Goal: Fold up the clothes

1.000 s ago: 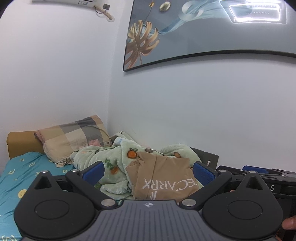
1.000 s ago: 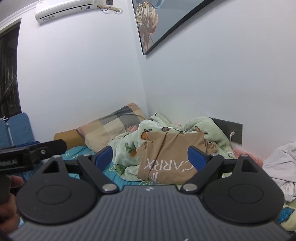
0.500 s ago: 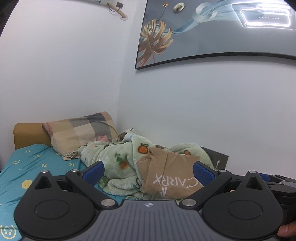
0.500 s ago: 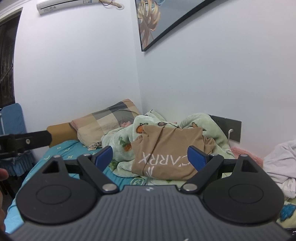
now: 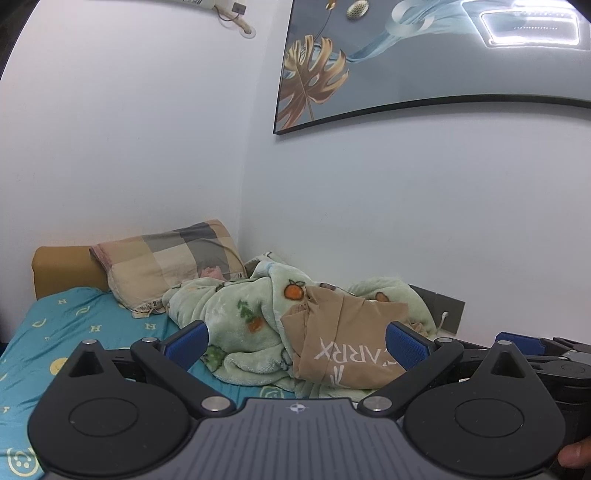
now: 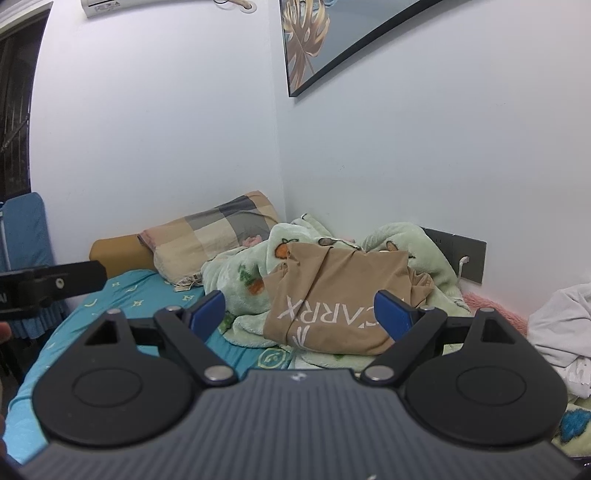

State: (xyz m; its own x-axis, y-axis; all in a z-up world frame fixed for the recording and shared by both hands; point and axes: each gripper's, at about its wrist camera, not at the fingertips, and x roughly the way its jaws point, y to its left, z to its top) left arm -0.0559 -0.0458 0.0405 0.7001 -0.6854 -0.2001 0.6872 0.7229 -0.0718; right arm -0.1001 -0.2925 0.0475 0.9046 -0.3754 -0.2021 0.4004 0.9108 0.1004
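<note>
Two grippers hang side by side above the near end of the bed (image 5: 74,325), both aimed at the tan garment (image 6: 343,295) that lies draped over a heap of green fleece blanket (image 5: 240,317) against the wall. The left gripper (image 5: 297,341) has its jaws spread wide with nothing between the blue pads, and the right gripper (image 6: 301,314) stands equally wide and equally empty; neither touches cloth. Holding both open and level with the garment looks like preparation for a two-handed pickup, one corner each, since folding a loose shirt calls for lifting it clear of the blanket first. The garment sits crumpled with its white lettering upside down toward the cameras, so it is probably yet to be spread flat. A checked pillow (image 5: 170,266) leans at the head of the bed, well apart from the work. The left wrist view shows the framed leaf picture (image 5: 424,55) almost whole and the right gripper's black body at its right edge, with a fingertip of the person's hand (image 5: 574,456) in the corner. The right wrist view instead reveals a white pile of clothes (image 6: 561,332) at the right, a wall socket plate (image 6: 461,254) behind the blanket, an air conditioner (image 6: 147,5) near the ceiling, and a dark window at the far left.
</note>
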